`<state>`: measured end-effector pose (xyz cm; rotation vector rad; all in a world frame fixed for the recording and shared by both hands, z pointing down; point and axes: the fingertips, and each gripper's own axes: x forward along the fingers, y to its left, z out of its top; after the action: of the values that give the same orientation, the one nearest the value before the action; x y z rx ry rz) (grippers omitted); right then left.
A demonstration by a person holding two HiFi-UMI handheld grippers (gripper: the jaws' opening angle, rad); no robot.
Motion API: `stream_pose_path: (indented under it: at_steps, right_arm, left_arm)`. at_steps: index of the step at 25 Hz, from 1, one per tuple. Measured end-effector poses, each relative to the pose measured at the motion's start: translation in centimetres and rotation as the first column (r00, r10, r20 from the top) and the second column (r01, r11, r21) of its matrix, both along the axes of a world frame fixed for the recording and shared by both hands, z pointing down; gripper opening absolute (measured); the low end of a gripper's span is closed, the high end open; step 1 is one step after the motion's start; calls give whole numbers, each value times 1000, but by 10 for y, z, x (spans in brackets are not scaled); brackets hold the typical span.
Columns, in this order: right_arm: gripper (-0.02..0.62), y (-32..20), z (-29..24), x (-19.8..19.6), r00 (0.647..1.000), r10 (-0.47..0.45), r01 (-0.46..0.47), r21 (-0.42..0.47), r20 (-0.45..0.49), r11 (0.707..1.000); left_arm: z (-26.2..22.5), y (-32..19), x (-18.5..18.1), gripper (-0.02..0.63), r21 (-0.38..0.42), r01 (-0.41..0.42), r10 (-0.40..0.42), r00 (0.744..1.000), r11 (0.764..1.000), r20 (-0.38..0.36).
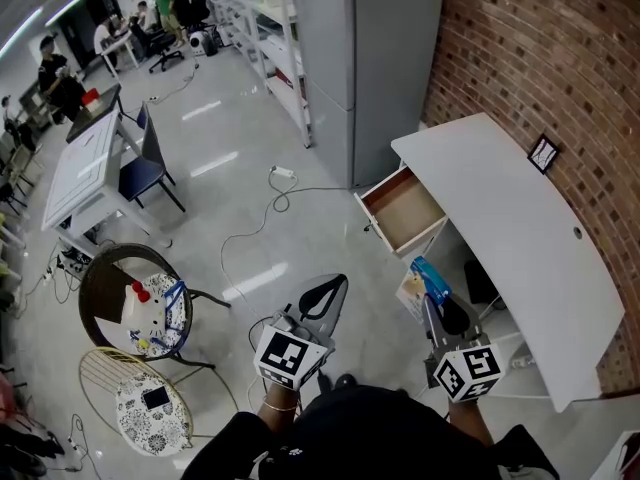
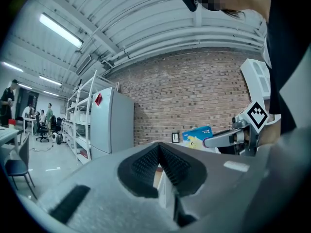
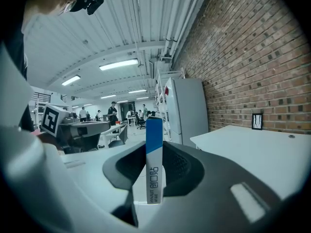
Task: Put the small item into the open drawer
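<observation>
Right gripper [image 3: 155,178] clamped on small blue-and-white box [image 3: 154,135]; box stands upright between the pads, blue end past the jaw tips. Left gripper [image 2: 159,152] alongside and apart from it, jaws together, nothing in them. Box is in the air above the floor, near the open drawer [image 1: 402,211], not in it. Drawer pulled out from under far end of white desk [image 1: 500,198], wooden inside showing. Desk's long edge runs along brick wall [image 1: 540,58]; grey cabinet [image 1: 375,58] beyond the drawer
</observation>
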<state>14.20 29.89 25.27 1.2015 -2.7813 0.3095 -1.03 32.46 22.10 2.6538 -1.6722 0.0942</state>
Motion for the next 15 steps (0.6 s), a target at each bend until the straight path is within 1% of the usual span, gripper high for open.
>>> stream_pose_path:
  at_steps: [6, 10, 15]
  right_arm:
    - [103, 2, -2, -6, 999, 35, -35, 12, 7, 999]
    - [103, 5, -4, -7, 999, 39, -39, 20, 8, 999]
    - [103, 8, -1, -4, 999, 48, -48, 12, 15, 999]
  left_arm:
    - [0, 2, -16, -9, 7, 1, -1, 1000, 1000, 1]
    - [0, 6, -18, -9, 14, 1, -1, 1000, 1000, -10]
    - [9, 7, -14, -9, 0, -18, 18, 1000, 1000, -19]
